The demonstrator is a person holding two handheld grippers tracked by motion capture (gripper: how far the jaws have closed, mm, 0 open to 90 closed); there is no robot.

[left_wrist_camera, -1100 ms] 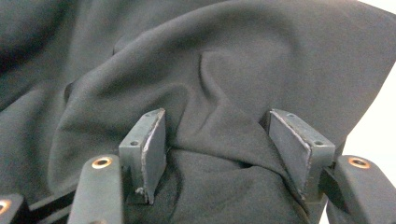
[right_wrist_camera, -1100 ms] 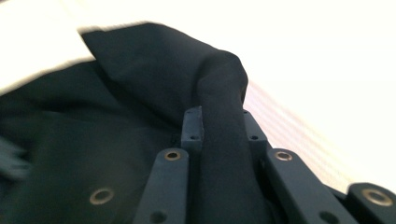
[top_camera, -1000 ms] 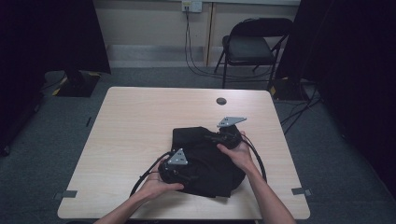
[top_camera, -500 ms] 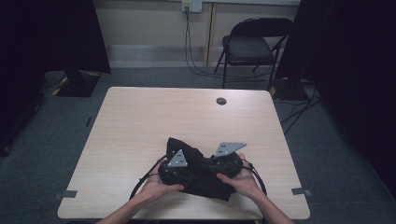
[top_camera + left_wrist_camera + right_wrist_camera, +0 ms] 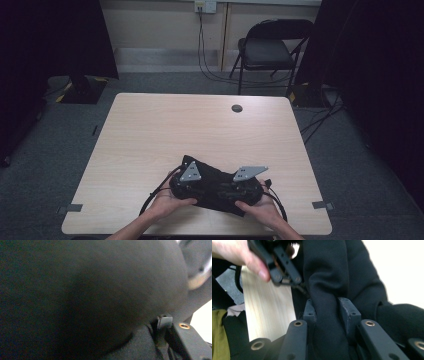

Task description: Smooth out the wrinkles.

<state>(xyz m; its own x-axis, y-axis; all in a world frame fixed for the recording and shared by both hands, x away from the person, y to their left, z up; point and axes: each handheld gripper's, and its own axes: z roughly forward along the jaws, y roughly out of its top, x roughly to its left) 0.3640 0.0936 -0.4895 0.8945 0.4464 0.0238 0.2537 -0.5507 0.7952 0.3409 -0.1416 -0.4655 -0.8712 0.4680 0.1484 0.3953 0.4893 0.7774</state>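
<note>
Black garment (image 5: 215,185) lies bunched at the near edge of the bench (image 5: 200,130), between both hands. Right tongs (image 5: 328,312) pinch a ridge of it, jaws having just eased apart; left tongs (image 5: 187,182) sit buried in cloth, jaws having just been narrowing, grip we cannot tell. We judge the fold goes best if we keep both pinches low, draw the edges level, and avoid dragging cloth off the bench.

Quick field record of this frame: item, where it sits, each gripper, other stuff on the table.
item: black garment, bunched
place: near edge of table, between both hands
right gripper: fold of garment between its fingers, jaws just been opening
left gripper: against the garment, jaws just been closing, grip unclear
also on table: round grommet near far edge
behind table: folding chair
</note>
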